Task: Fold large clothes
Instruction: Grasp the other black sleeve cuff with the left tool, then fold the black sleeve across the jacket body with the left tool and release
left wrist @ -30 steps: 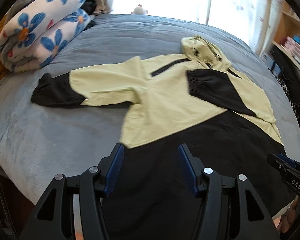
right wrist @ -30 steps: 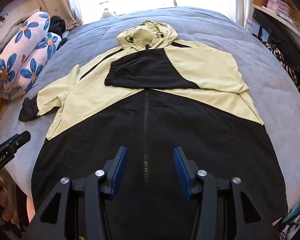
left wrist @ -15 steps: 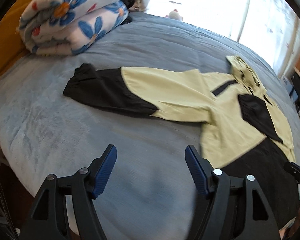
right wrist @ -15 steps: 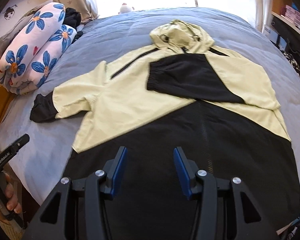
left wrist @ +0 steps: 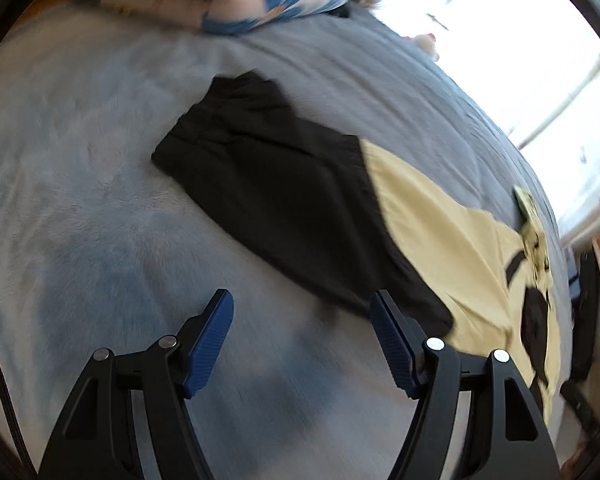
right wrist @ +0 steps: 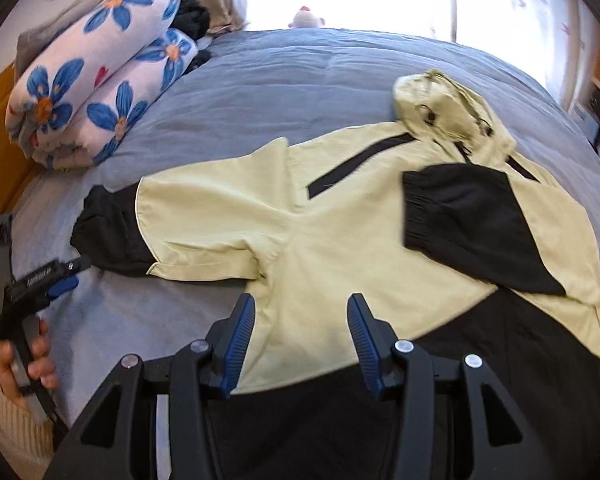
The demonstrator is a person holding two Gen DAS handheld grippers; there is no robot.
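A grey-blue bed (right wrist: 300, 68) is filling both views, its near edge running under the grippers; a yellow-and-black hooded jacket (right wrist: 340, 240) is lying flat across the middle of it, hood (right wrist: 440, 108) pointing toward the far edge by the bright window, one black-cuffed sleeve (right wrist: 472, 220) lying folded over the chest, the other sleeve (right wrist: 112, 232) reaching out toward the bed's left edge; a rolled blanket (right wrist: 96, 80) with blue flowers is sitting at the far left corner.

The right gripper (right wrist: 300, 332) is hovering over the jacket's lower yellow part, jaws standing partly apart with nothing between them; the left gripper (left wrist: 300, 332) is hanging over bare bedding just short of the outstretched black cuff (left wrist: 280, 184), its jaws having just been opening and now gaping wide and empty; seen from the right wrist, it is being held in a hand (right wrist: 24, 364) at the bed's near left corner.

White lettering on the left gripper's side is showing but is too blurred to read; the left wrist view is smeared, the jacket's far side squeezed against its rim; the jacket's hem is running out of sight behind the right gripper.
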